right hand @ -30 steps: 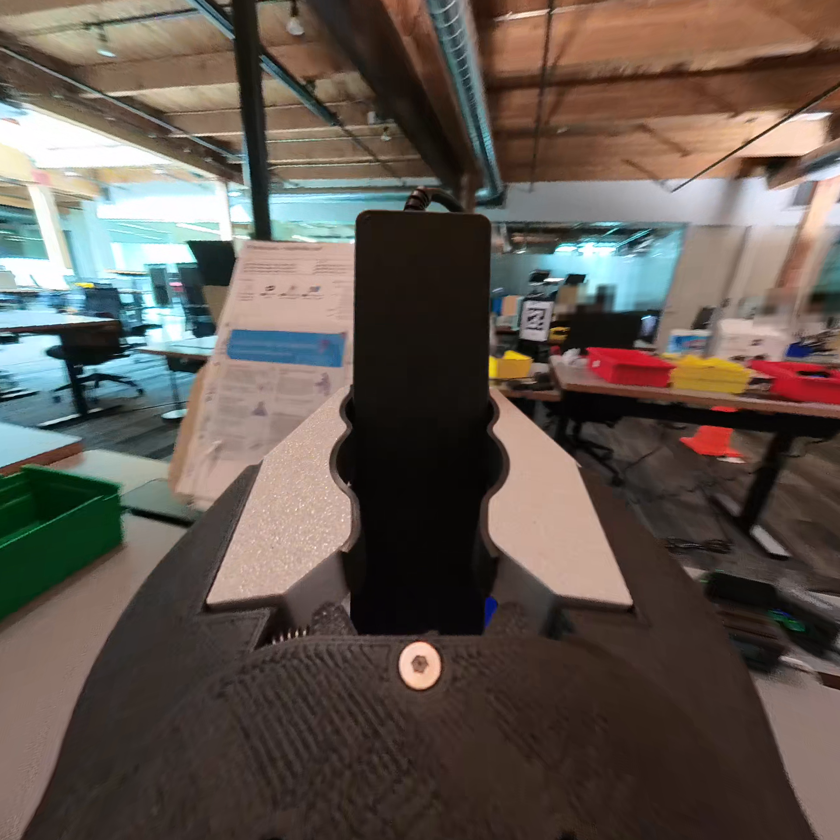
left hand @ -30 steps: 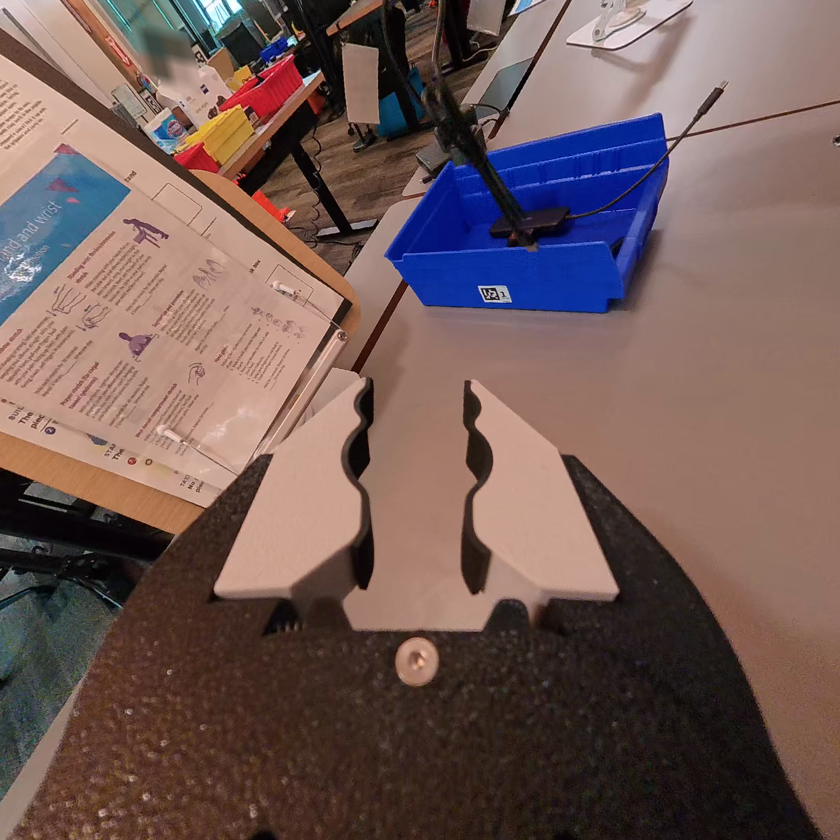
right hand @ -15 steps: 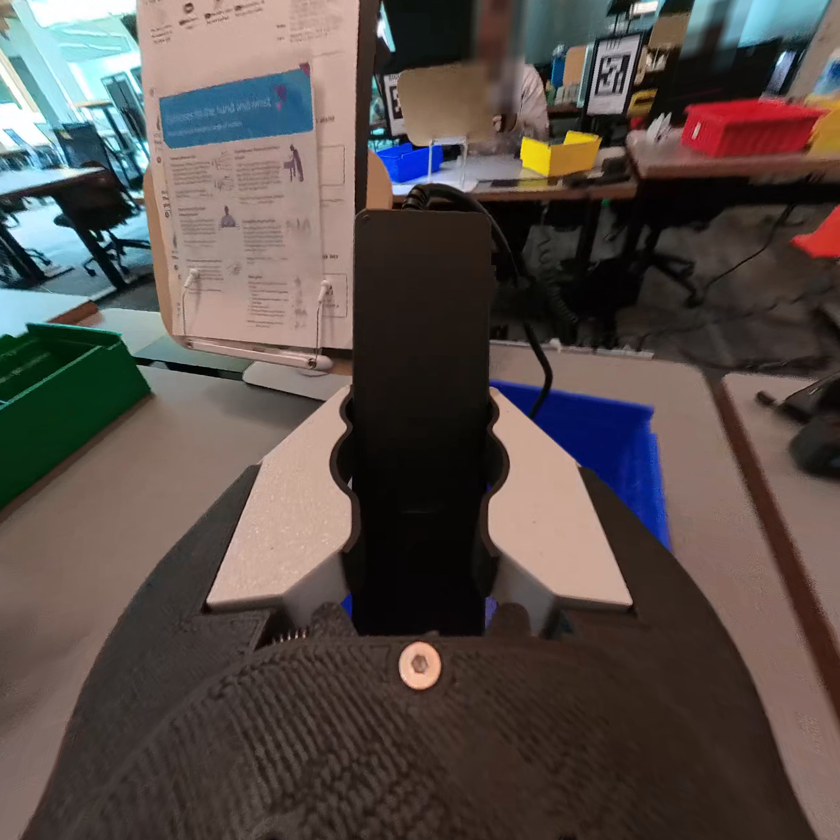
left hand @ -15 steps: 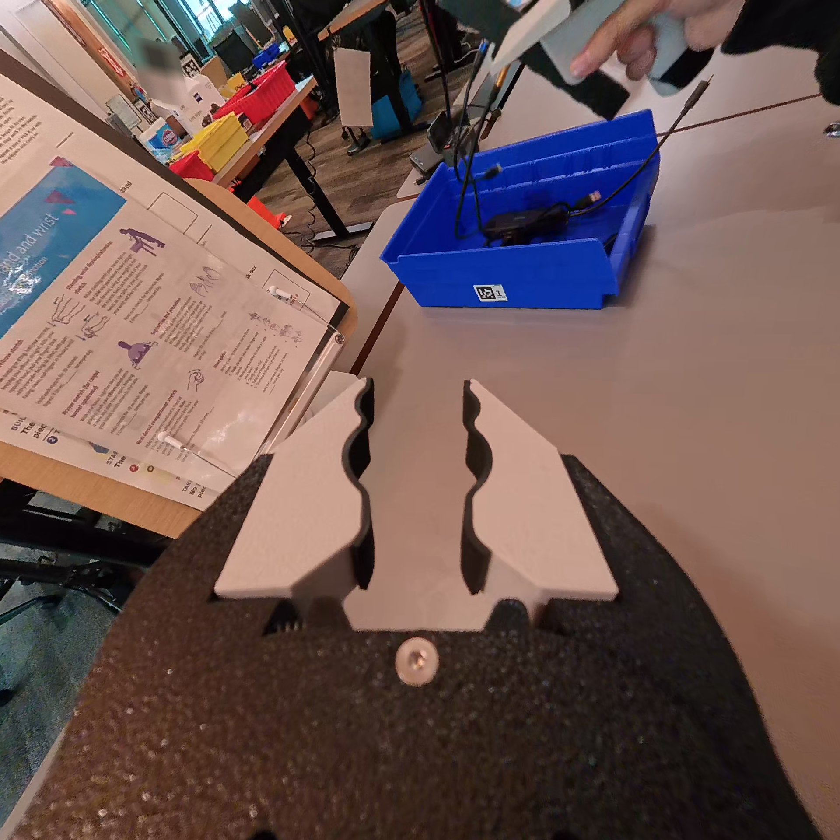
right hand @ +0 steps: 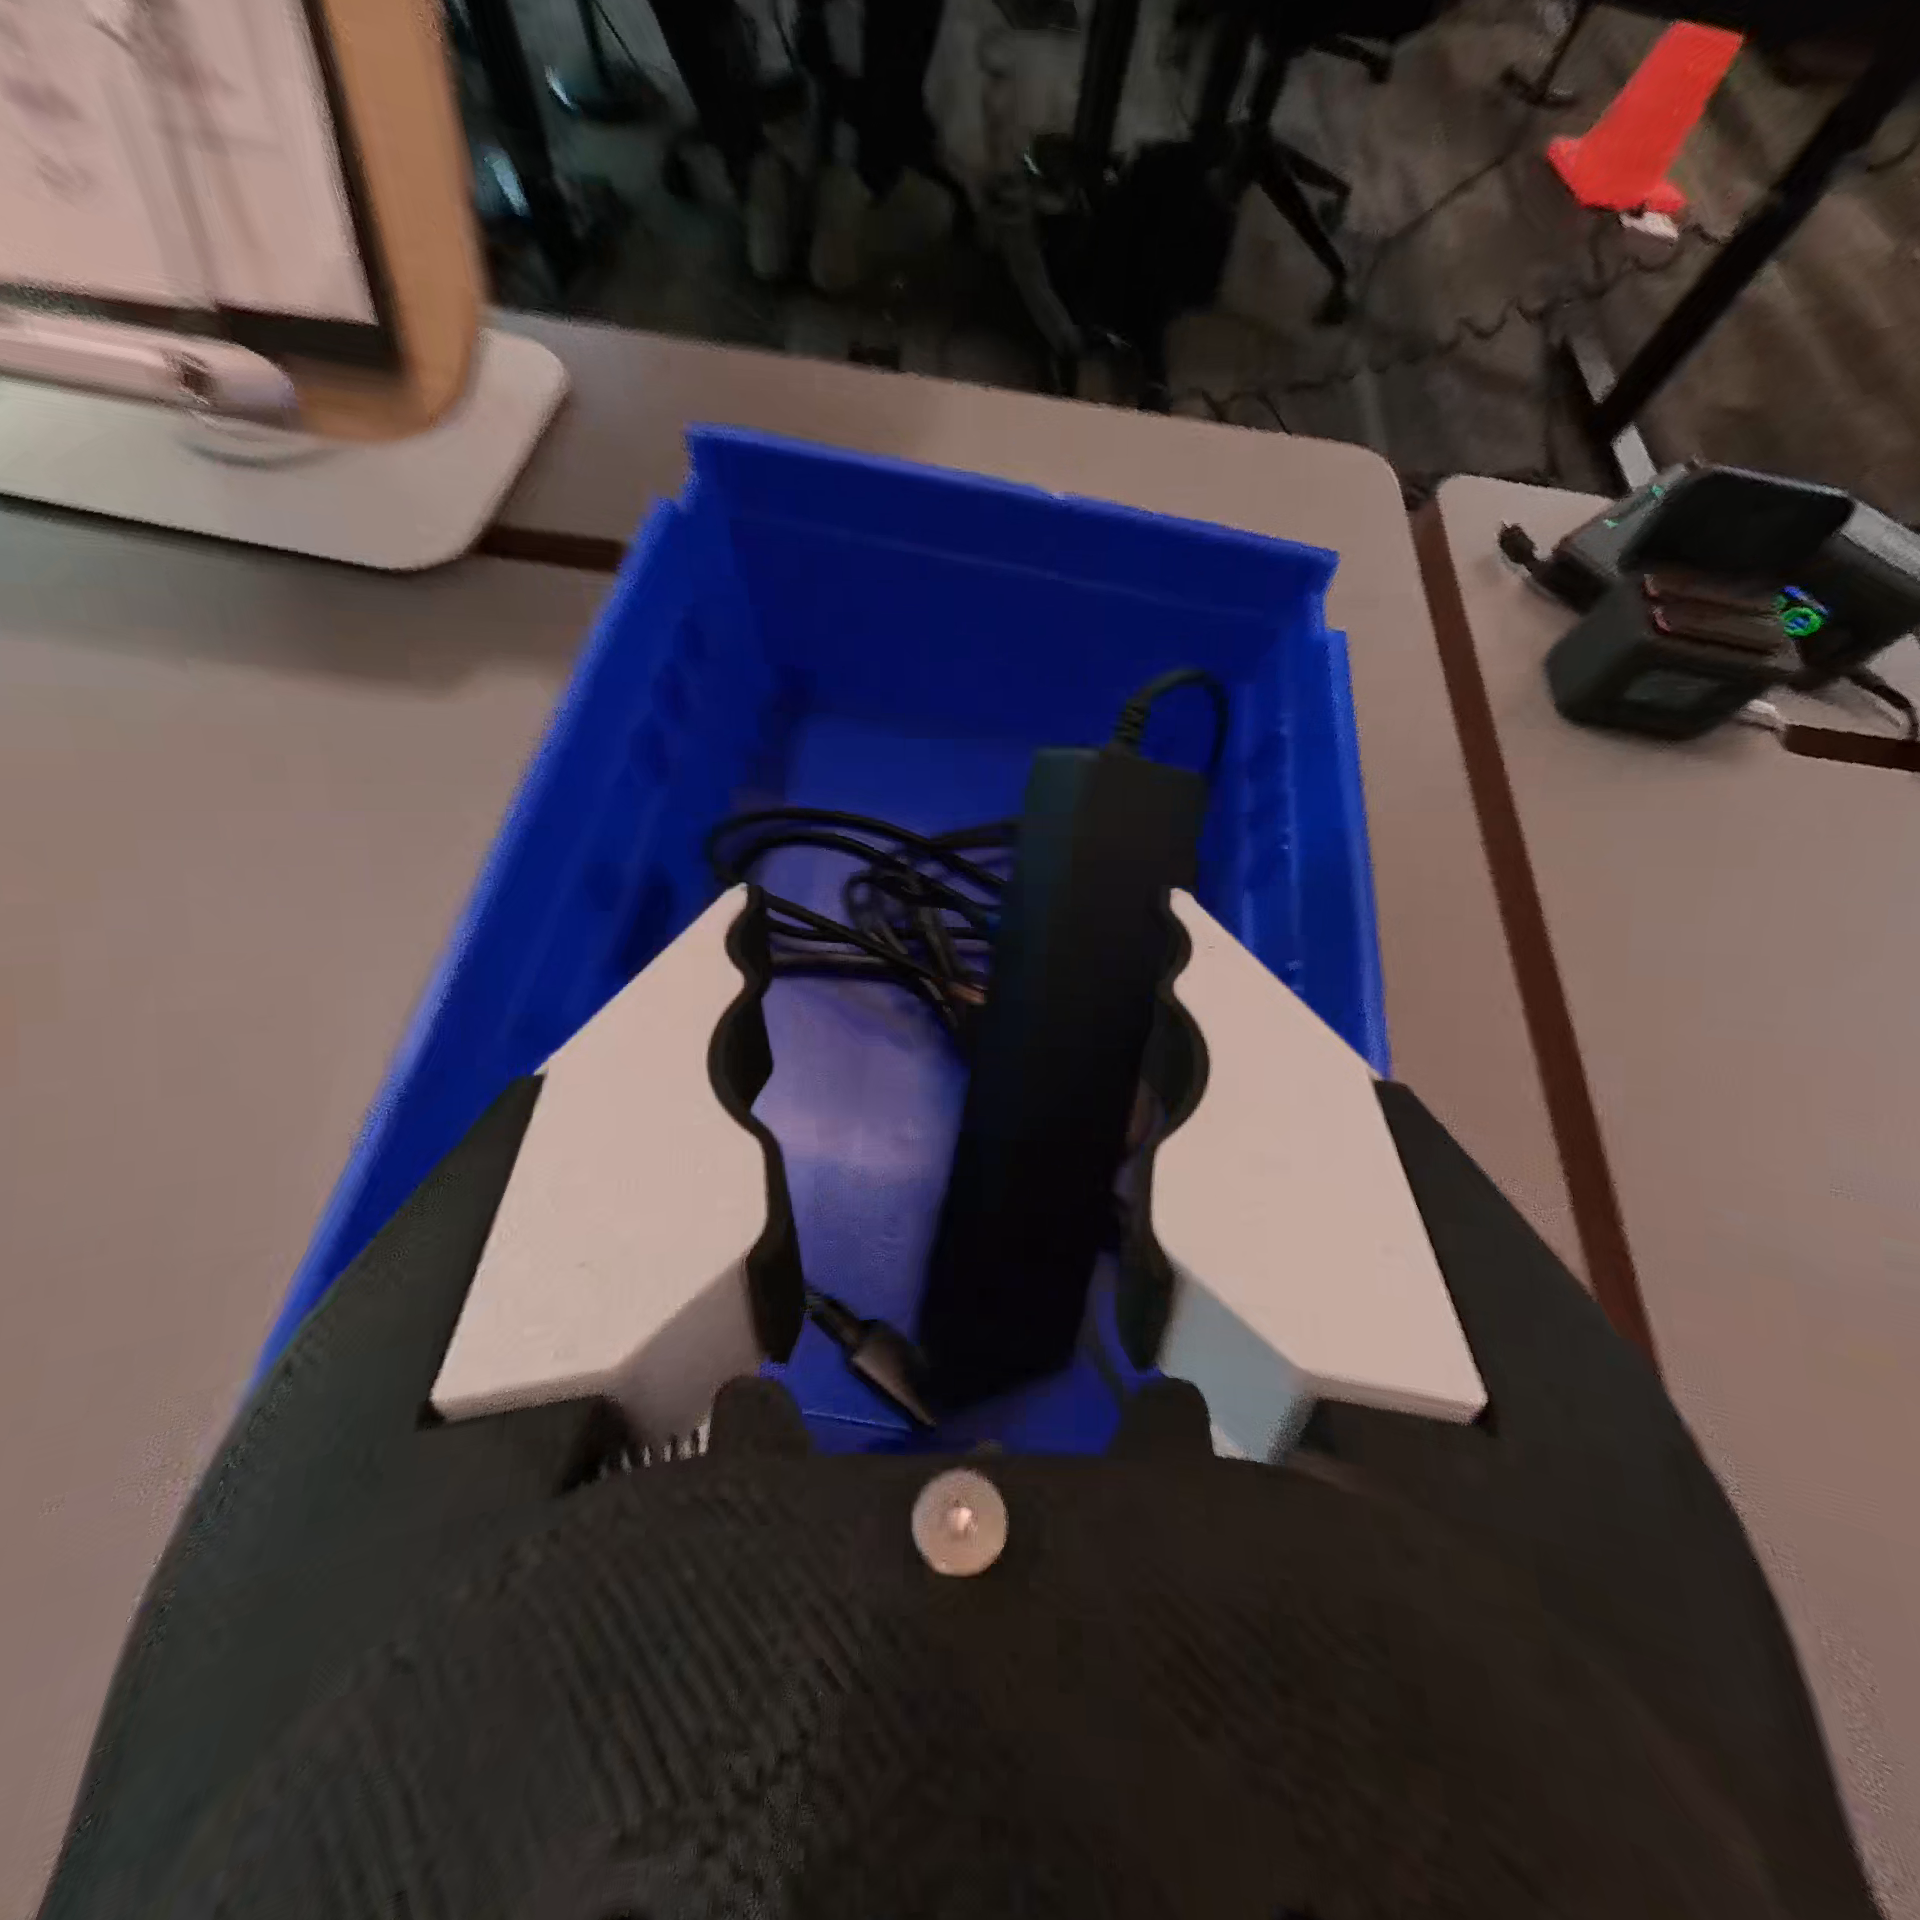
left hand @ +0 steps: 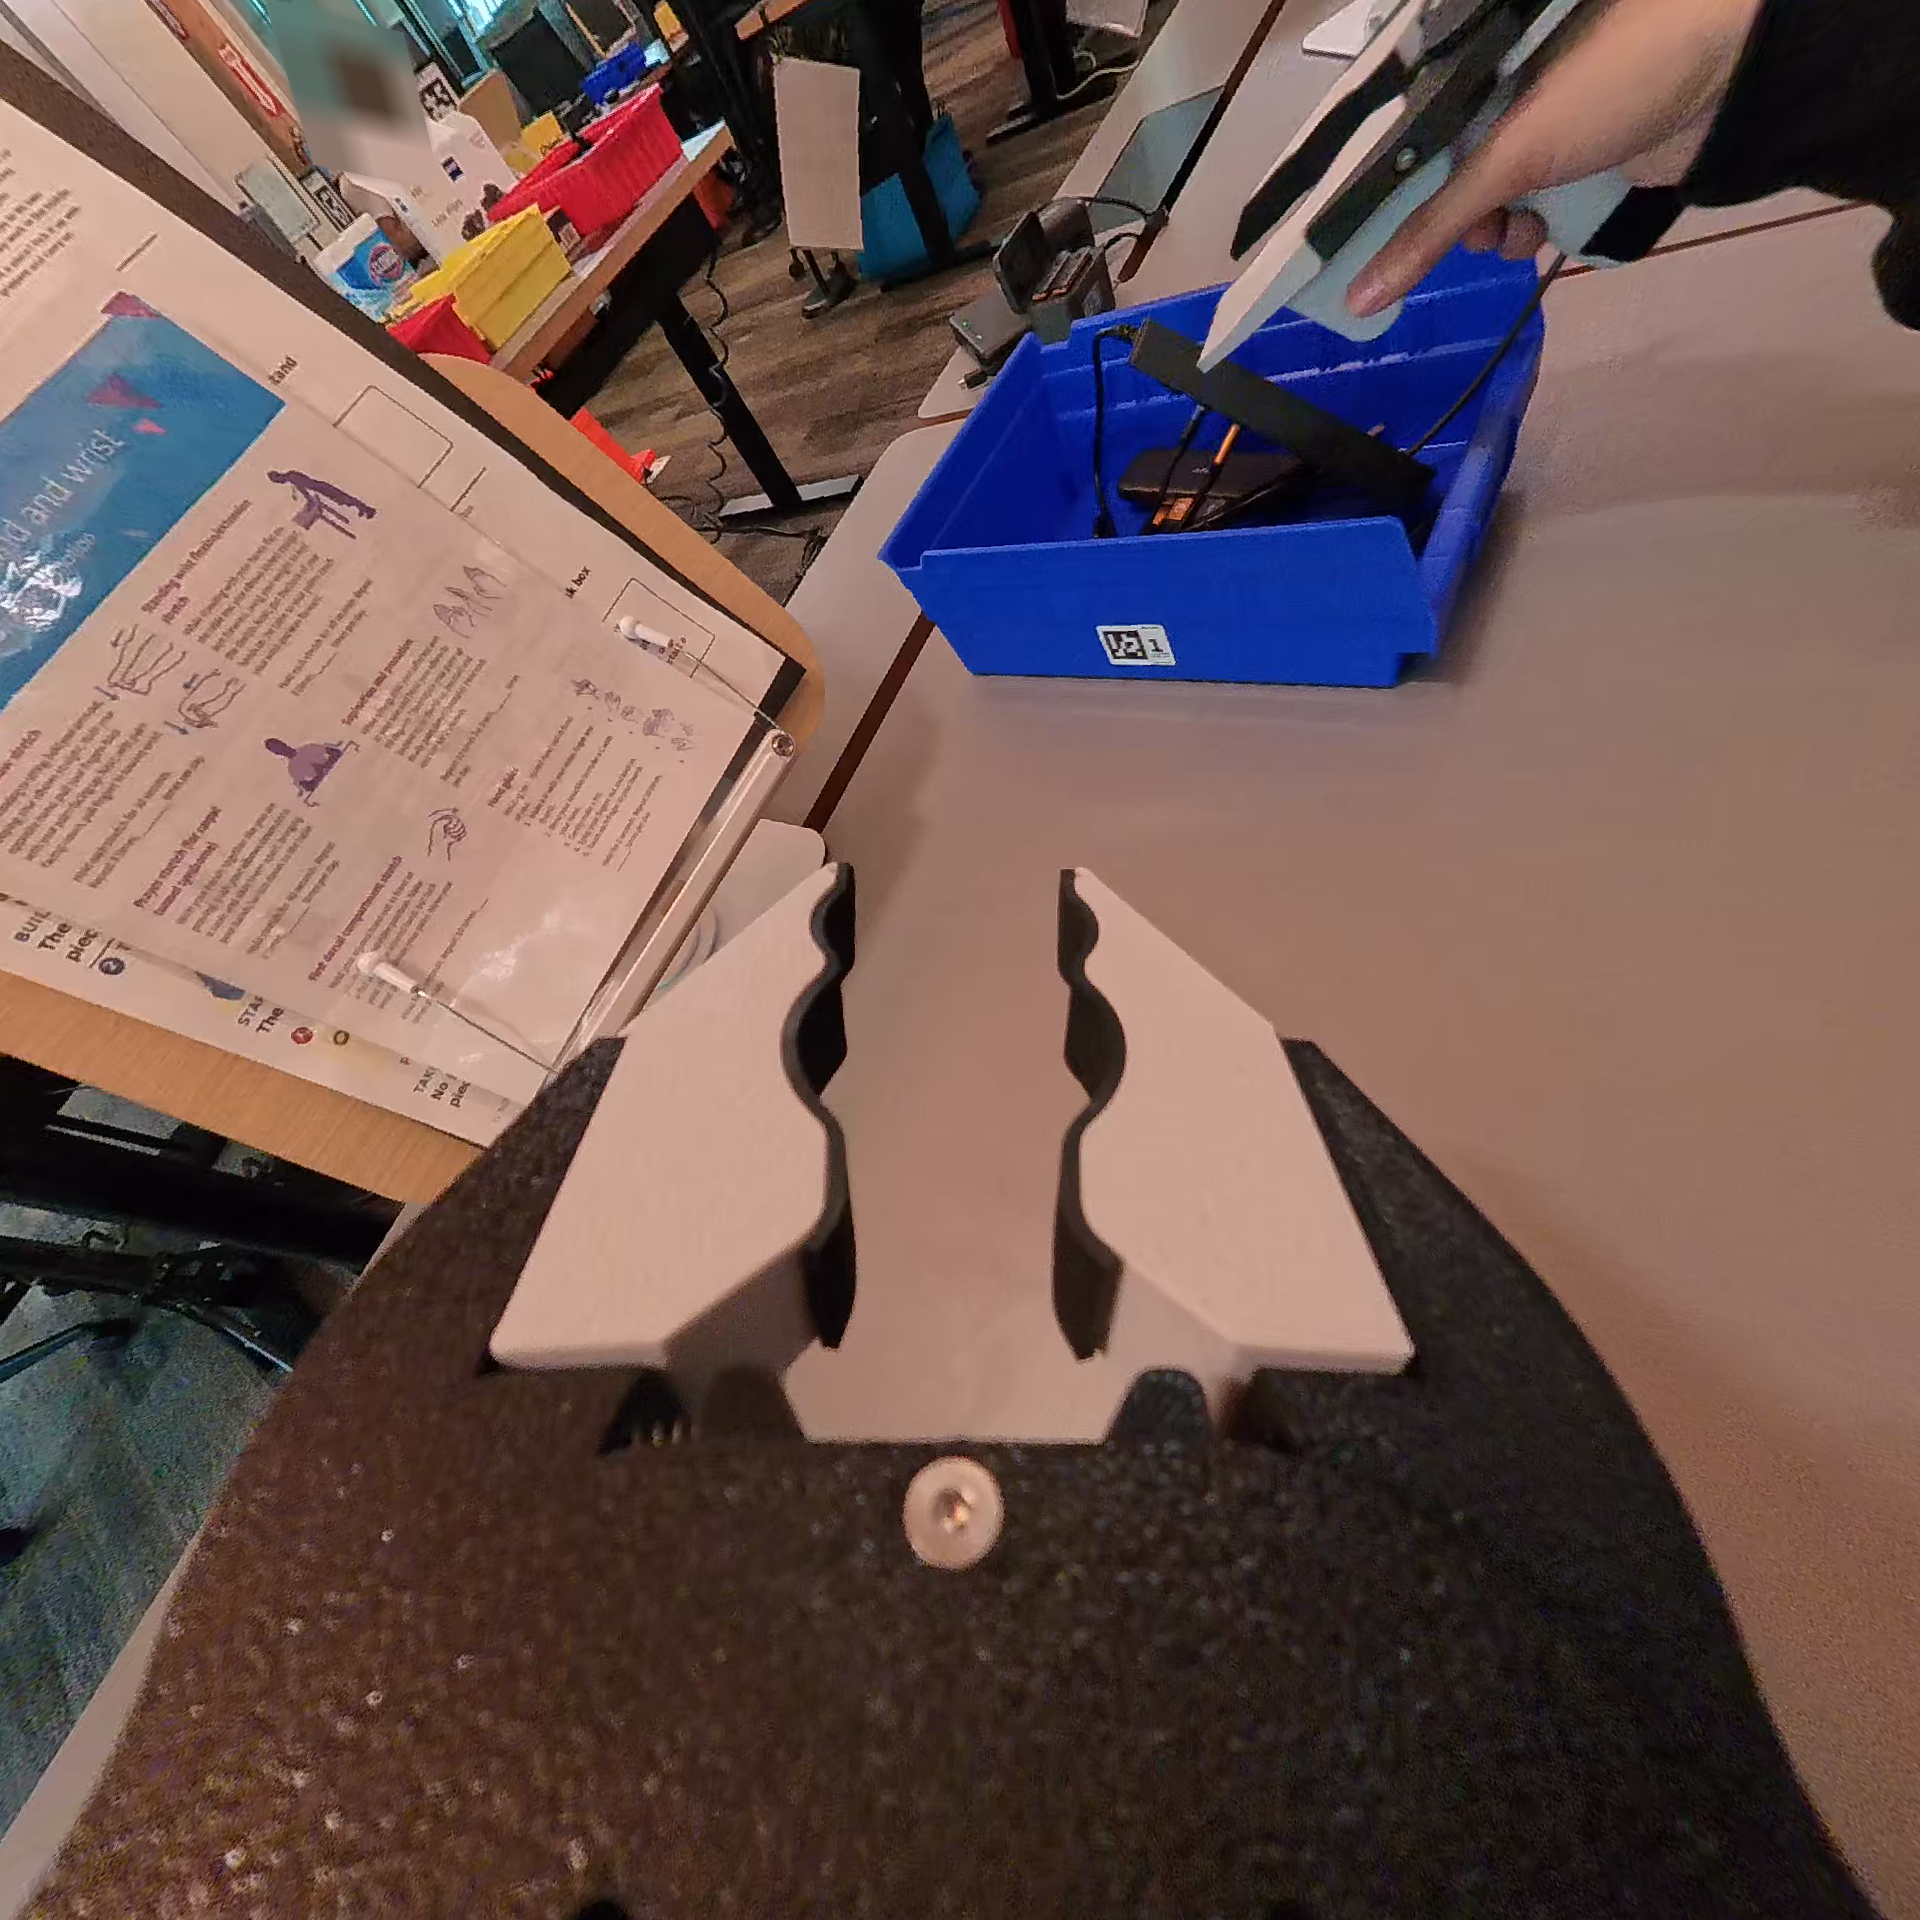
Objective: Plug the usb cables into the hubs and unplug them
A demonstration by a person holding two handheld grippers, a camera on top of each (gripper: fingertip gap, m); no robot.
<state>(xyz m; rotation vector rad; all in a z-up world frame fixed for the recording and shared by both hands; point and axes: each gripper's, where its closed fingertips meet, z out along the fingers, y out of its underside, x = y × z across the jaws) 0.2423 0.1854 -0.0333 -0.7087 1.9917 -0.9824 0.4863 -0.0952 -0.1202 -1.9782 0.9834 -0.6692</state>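
Item one, my left gripper (left hand: 956,904): fingers parted to a moderate gap, nothing between them, held low over the grey table (left hand: 1455,987), well apart from the bin. Item two, my right gripper (right hand: 961,914): spread wide over the blue bin (right hand: 644,790), pointing down into it. Item three, one long black USB hub (right hand: 1049,1060): it lies in the gap between my right fingers, tilted, close against the right-hand finger and clear of the left one; in the blur I cannot tell whether that finger touches it, but the claw is not clamped on it. In the left wrist view the same hub (left hand: 1299,416) slants across the bin (left hand: 1195,613), its near end down inside by the wall and its far end raised, with my right gripper's (left hand: 1247,322) fingertip just above it. A short black lead curls from the hub's far end. Item four, a tangle of black USB cables (right hand: 862,904) on the bin floor, left of the hub, with one loose plug (right hand: 873,1361) lying near my palm. Item five, a second, smaller dark hub (left hand: 1205,478) under the long one, with an orange-tipped connector beside it. Item six, a printed sheet on a wooden stand (left hand: 343,727), left of the table. Item seven, a black charger dock (right hand: 1725,603) on the neighbouring table.
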